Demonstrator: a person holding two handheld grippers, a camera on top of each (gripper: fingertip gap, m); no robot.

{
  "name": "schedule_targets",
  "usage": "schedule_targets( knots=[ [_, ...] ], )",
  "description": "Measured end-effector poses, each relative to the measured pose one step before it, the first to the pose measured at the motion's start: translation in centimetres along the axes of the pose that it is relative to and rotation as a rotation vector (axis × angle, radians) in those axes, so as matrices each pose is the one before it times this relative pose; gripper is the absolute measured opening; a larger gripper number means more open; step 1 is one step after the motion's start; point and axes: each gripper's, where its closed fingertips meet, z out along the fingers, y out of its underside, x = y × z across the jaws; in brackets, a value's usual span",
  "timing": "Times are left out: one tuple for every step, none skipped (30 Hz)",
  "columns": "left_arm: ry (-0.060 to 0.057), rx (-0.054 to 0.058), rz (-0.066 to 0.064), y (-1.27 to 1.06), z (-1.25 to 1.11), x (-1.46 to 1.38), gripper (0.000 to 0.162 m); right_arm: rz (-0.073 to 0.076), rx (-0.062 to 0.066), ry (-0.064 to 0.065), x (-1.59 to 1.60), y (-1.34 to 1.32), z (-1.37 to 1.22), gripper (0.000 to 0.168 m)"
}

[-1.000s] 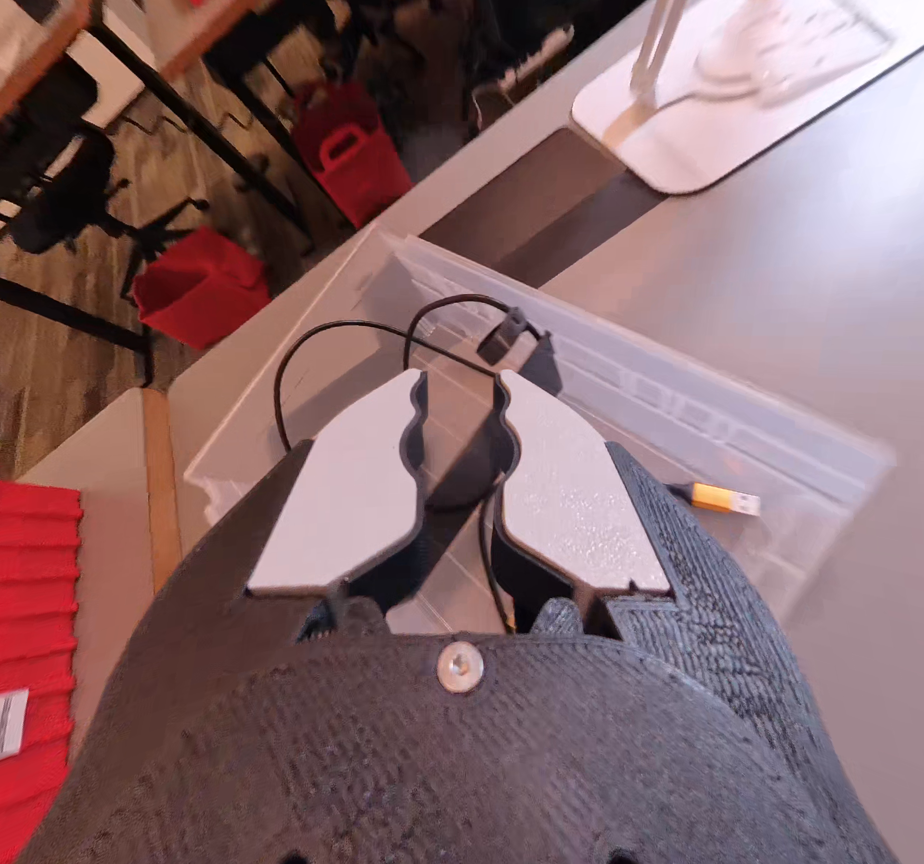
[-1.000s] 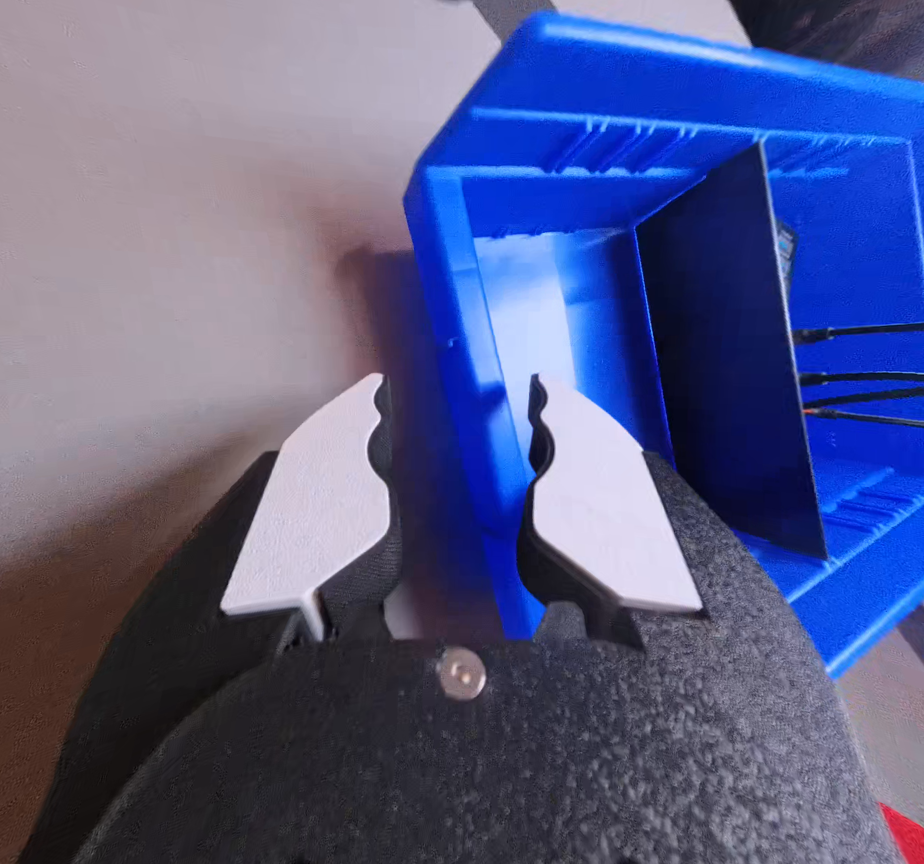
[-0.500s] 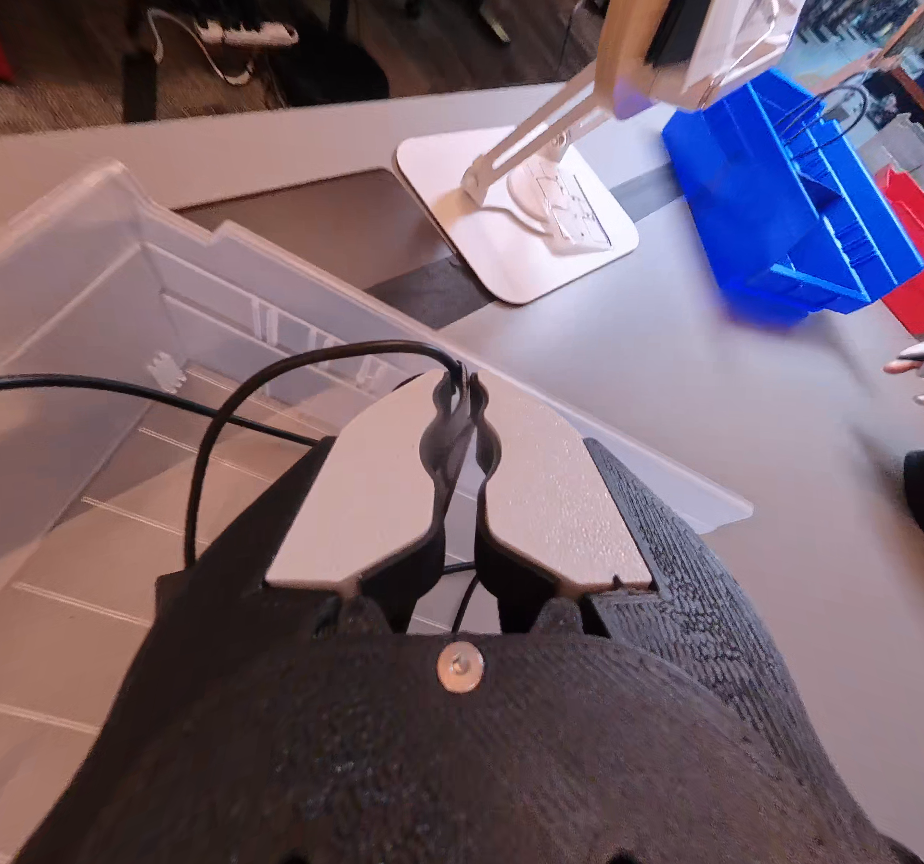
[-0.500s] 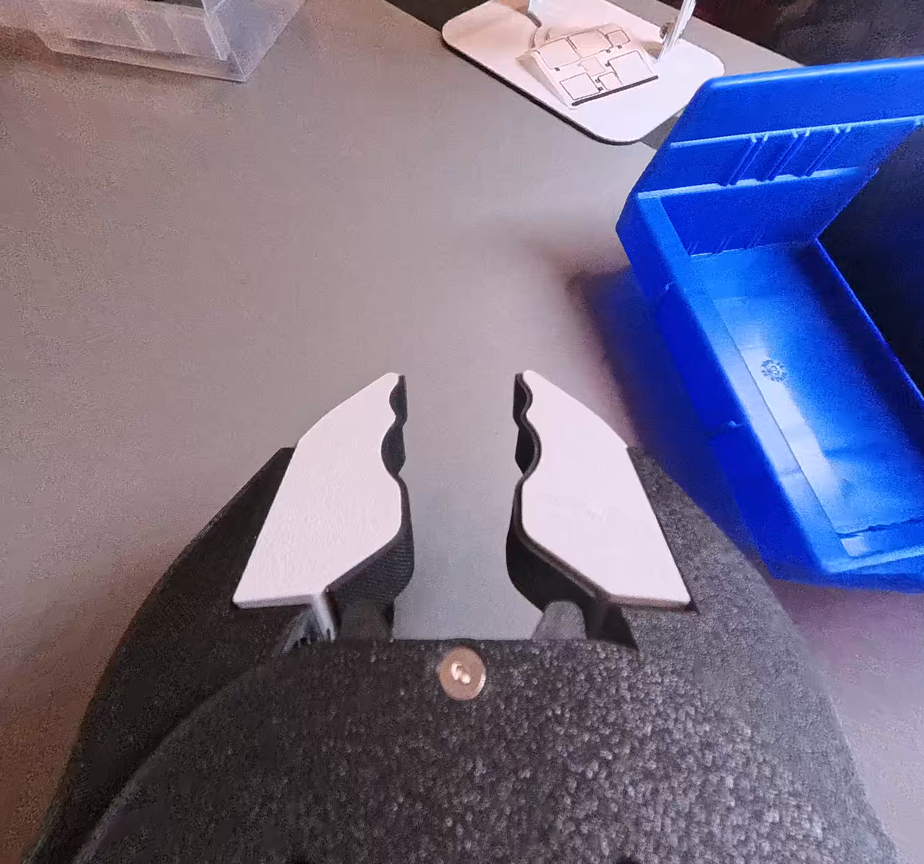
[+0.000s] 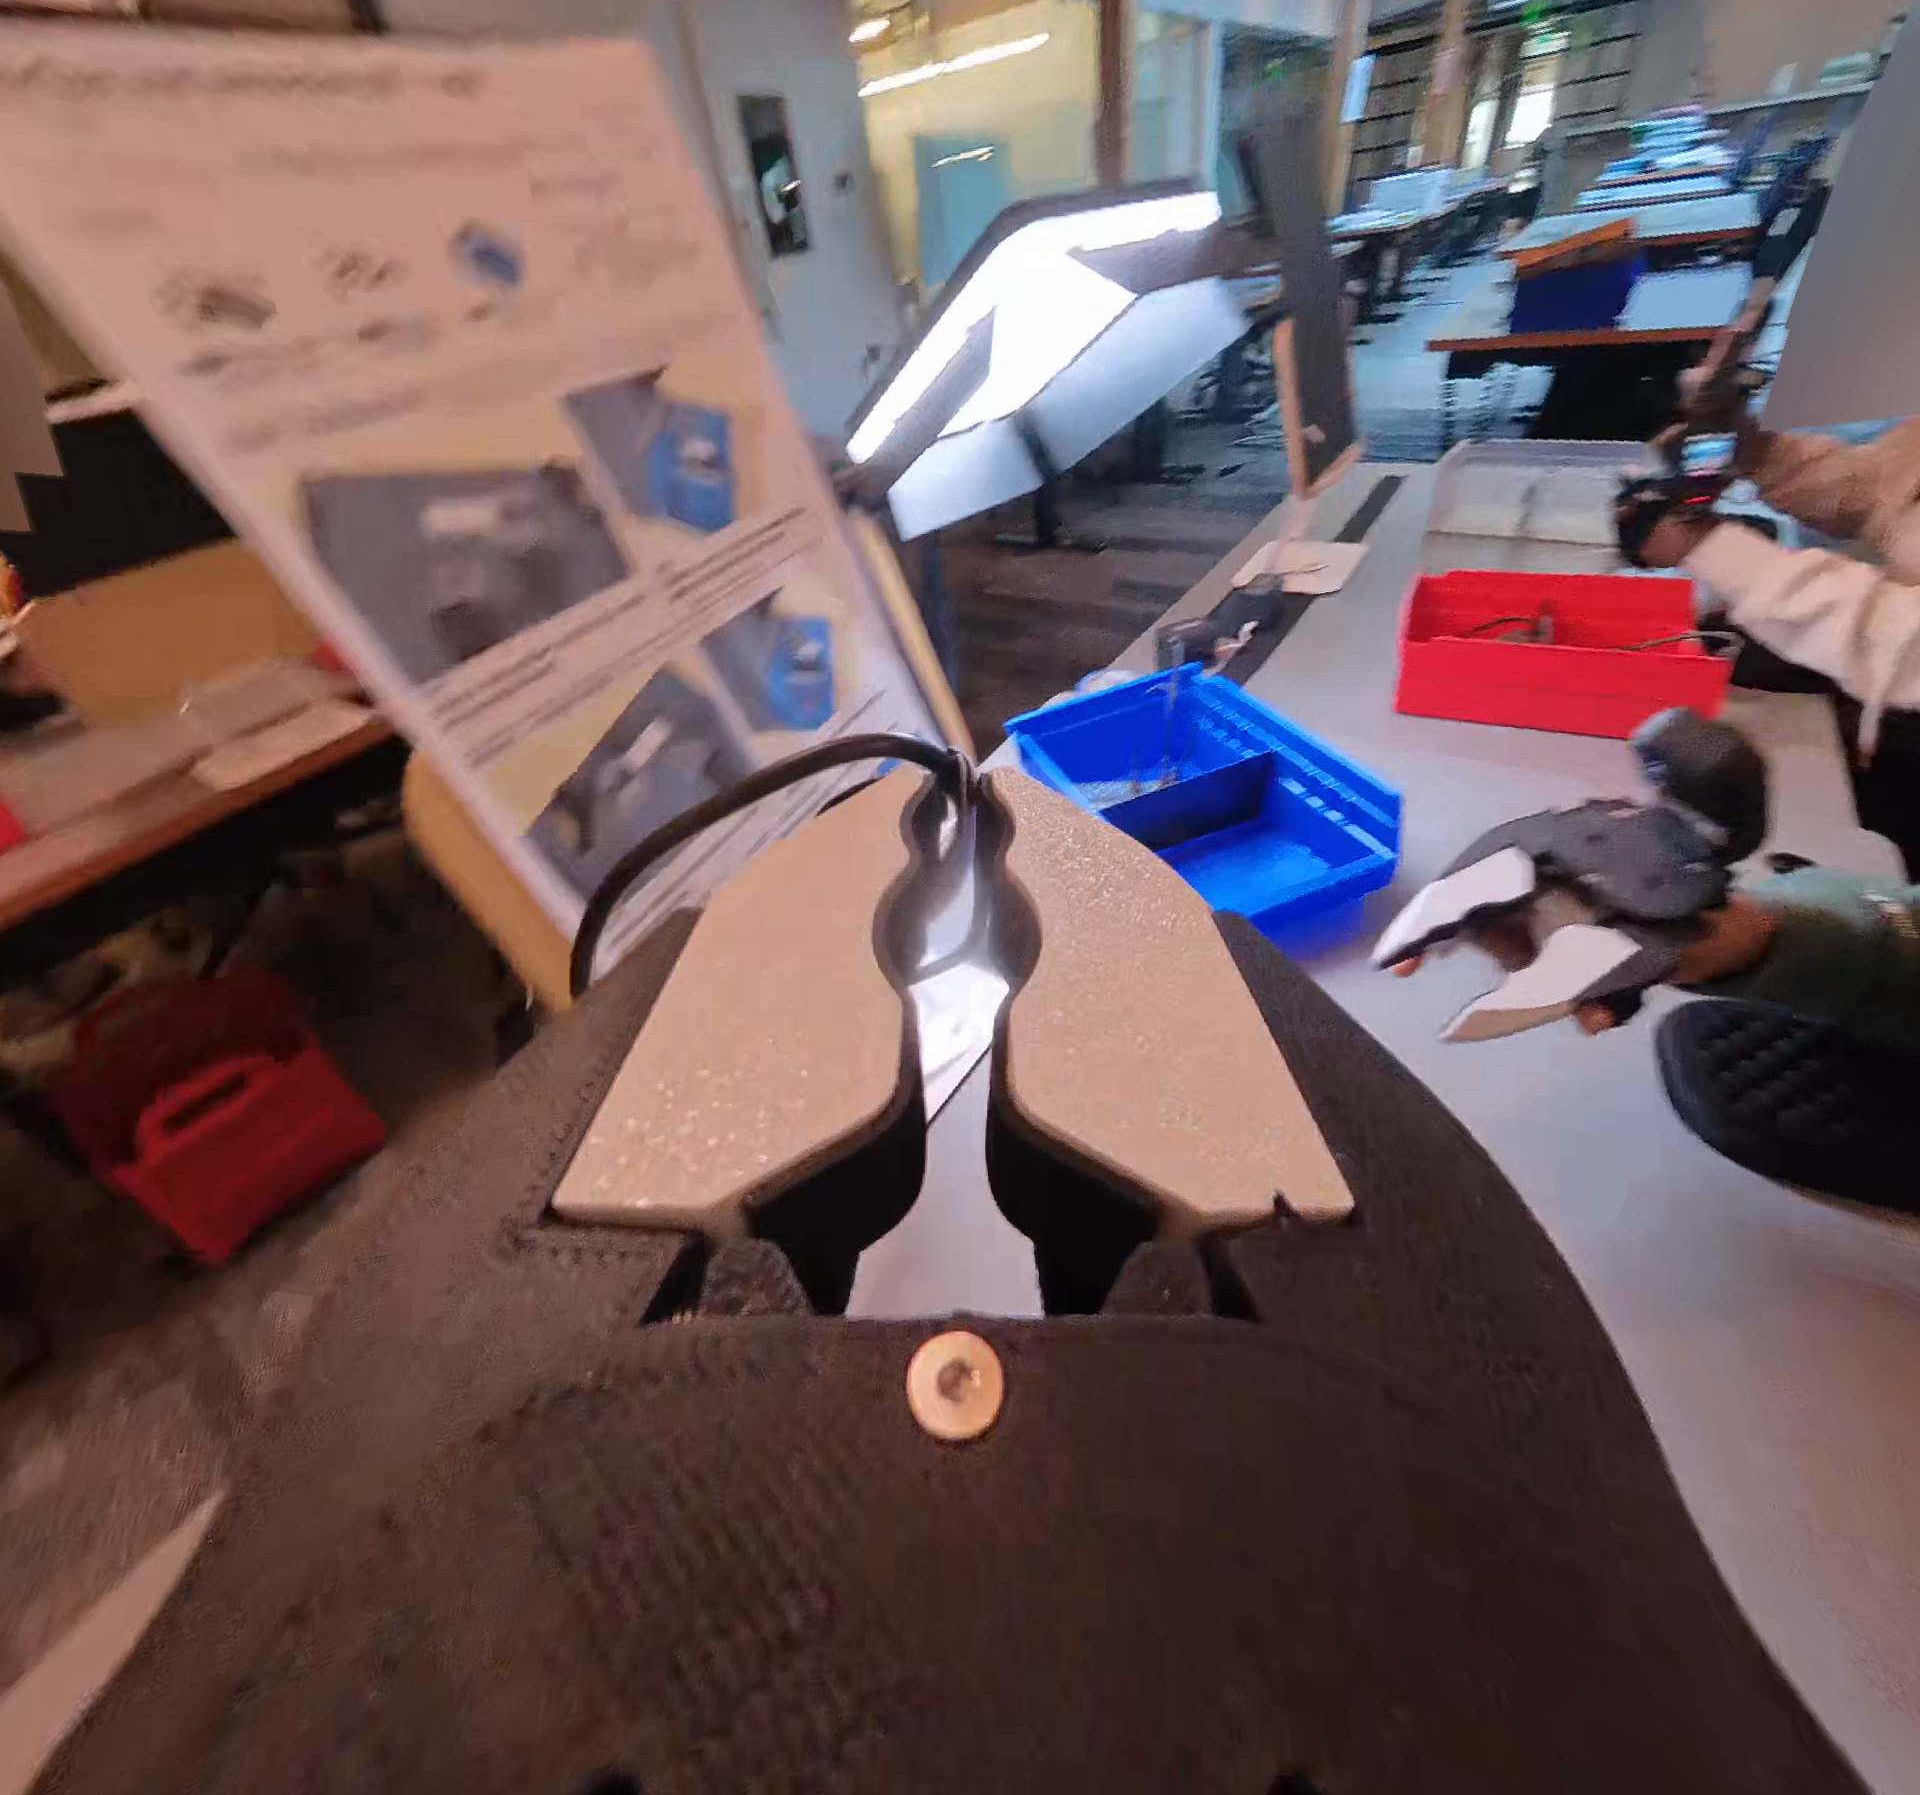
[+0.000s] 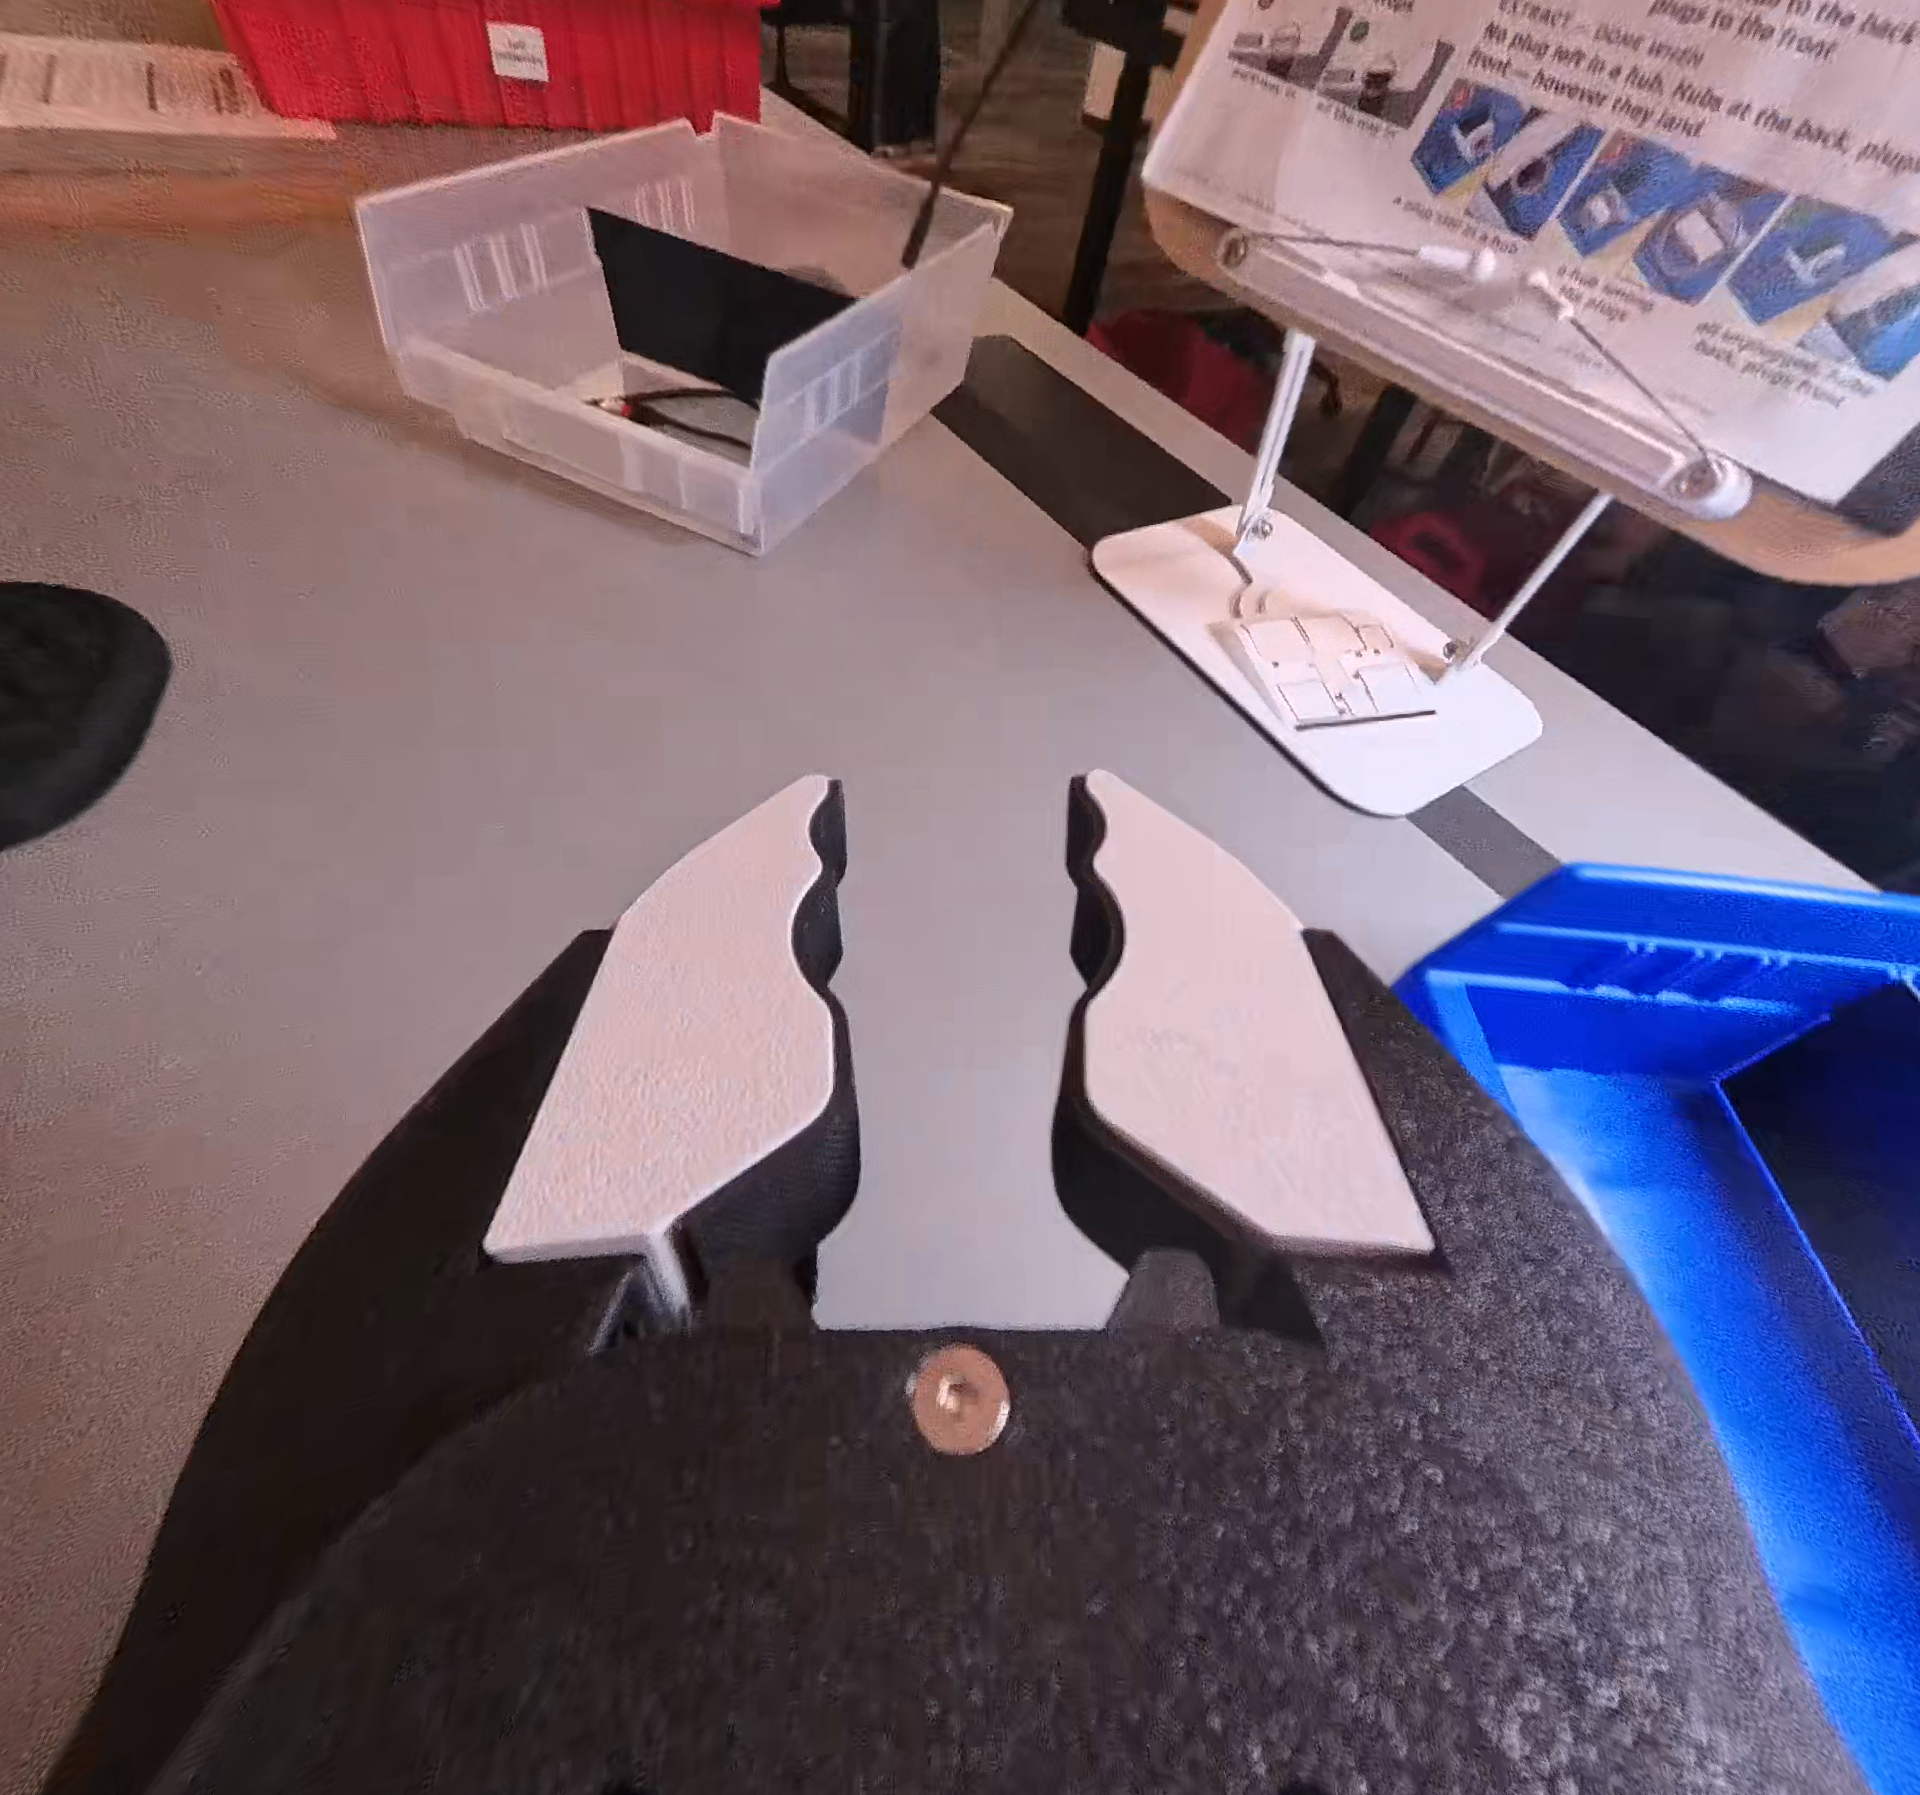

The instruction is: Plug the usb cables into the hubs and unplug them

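My left gripper point(image 5: 964, 795) is shut on a thin black usb cable point(image 5: 748, 789), held up in the air; the cable arcs left and down behind the left finger, and its plug is hidden. Ahead and lower stands a blue bin point(image 5: 1288, 872) with a divider and thin cables in its far part. My right gripper point(image 6: 951, 789) is open and empty above the grey table; it also shows in the left wrist view point(image 5: 1496, 956), just right of the blue bin. A clear bin point(image 6: 810, 395) with a black divider and cables stands at the far left.
A tilted instruction board point(image 5: 416, 343) stands on a white stand base point(image 6: 1320, 675) between the two bins. Red bins point(image 5: 1558, 654) point(image 6: 468, 10) stand farther off. A dark textured object point(image 6: 62, 706) lies at the left. Another person's arm point(image 5: 1808, 592) works at the far right. My right fingertips sit around 35 centimeters from my left ones.
My left gripper closed on the black cable in the clear bin, lifted it out and swung toward the blue bin. My right gripper drew back from the blue bin and turned left, staying open.
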Motion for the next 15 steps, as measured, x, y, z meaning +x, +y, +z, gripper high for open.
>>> schedule_targets(
  knots=[
    [0.0360, 0.0153, 0.0286, -1.326, 0.556, 2.194, 0.007, -0.0036, 0.0281, -0.0051, -0.541, -1.096, 0.487, 0.045],
    [0.0445, 0.0115, 0.0301, -1.037, 0.687, 2.279, 0.007, -0.0030, 0.0294, -0.0067, -0.641, -1.118, 0.444, 0.049],
    [0.0498, 0.0118, 0.0194, -0.810, 0.791, 2.283, 0.007, -0.0056, 0.0318, -0.0078, -0.813, -1.177, 0.300, 0.052],
    [0.0491, 0.0175, 0.0071, -0.634, 0.877, 2.167, 0.006, -0.0064, 0.0264, -0.0161, -0.870, -1.058, 0.383, 0.054],
    [0.0540, 0.0173, -0.0032, -0.367, 0.946, 2.122, 0.006, -0.0017, 0.0224, -0.0266, -1.052, -0.964, 0.367, 0.056],
    [0.0442, 0.0148, -0.0061, -0.030, 1.045, 1.864, 0.007, 0.0090, 0.0268, -0.0295, -1.074, -0.872, 0.326, 0.056],
    [0.0330, 0.0109, -0.0060, 0.346, 1.130, 1.578, 0.007, 0.0215, 0.0303, -0.0386, -1.182, -0.740, 0.359, 0.056],
    [0.0300, 0.0095, -0.0098, 0.638, 1.155, 1.415, 0.007, 0.0359, 0.0252, -0.0463, -1.248, -0.435, 0.431, 0.057],
    [0.0219, 0.0097, -0.0141, 0.844, 1.151, 1.157, 0.007, 0.0528, 0.0212, -0.0719, -1.510, -0.183, 0.468, 0.060],
    [0.0226, -0.0017, -0.0207, 1.135, 1.129, 0.968, 0.007, 0.0739, 0.0133, -0.0853, -1.553, 0.147, 0.424, 0.064],
    [0.0170, 0.0005, -0.0249, 1.152, 1.088, 0.702, 0.007, 0.0778, 0.0071, -0.0796, -1.184, 0.416, 0.409, 0.067],
    [0.0242, -0.0009, -0.0285, 1.156, 1.007, 0.607, 0.007, 0.0640, 0.0104, -0.0773, -0.906, 0.490, 0.254, 0.070],
    [0.0203, -0.0056, -0.0326, 1.145, 0.886, 0.364, 0.007, 0.0541, 0.0222, -0.0846, -0.895, 0.383, -0.068, 0.055],
    [0.0089, -0.0011, -0.0228, 0.990, 0.715, 0.053, 0.007, 0.0587, 0.0250, -0.0945, -0.985, 0.288, -0.255, 0.045],
    [0.0109, -0.0016, -0.0184, 0.878, 0.540, -0.028, 0.007, 0.0558, 0.0226, -0.0762, -0.654, 0.190, -0.409, 0.025]
  ],
)
